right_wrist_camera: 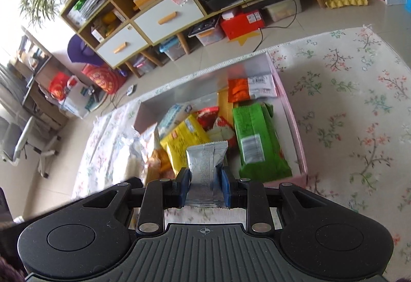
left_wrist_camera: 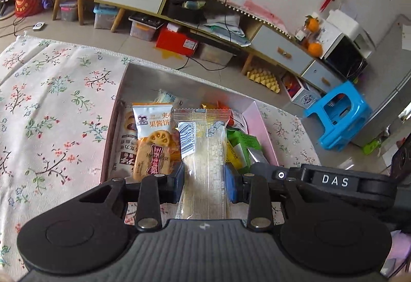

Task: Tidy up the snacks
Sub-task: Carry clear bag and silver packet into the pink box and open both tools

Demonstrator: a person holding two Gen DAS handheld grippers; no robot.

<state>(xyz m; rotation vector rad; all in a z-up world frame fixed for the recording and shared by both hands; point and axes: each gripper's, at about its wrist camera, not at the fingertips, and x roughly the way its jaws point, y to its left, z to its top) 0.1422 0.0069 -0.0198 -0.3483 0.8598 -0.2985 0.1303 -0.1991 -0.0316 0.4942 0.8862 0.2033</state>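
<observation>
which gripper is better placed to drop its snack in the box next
Probably right. The right gripper holds its silver packet with the tip above a gap in the pink box. The left gripper holds a long clear packet above already stacked snacks.

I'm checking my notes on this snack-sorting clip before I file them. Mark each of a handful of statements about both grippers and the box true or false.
1. The left gripper is shut on a clear-wrapped snack bar. True.
2. The right gripper is open and holds nothing. False: its fingers pinch a silver packet.
3. The pink box stands on a flower-print cloth. True.
4. The pink box has no snacks in it. False: several lie inside, among them a green packet and a yellow packet.
5. A blue plastic stool stands on the floor past the box. True.
</observation>
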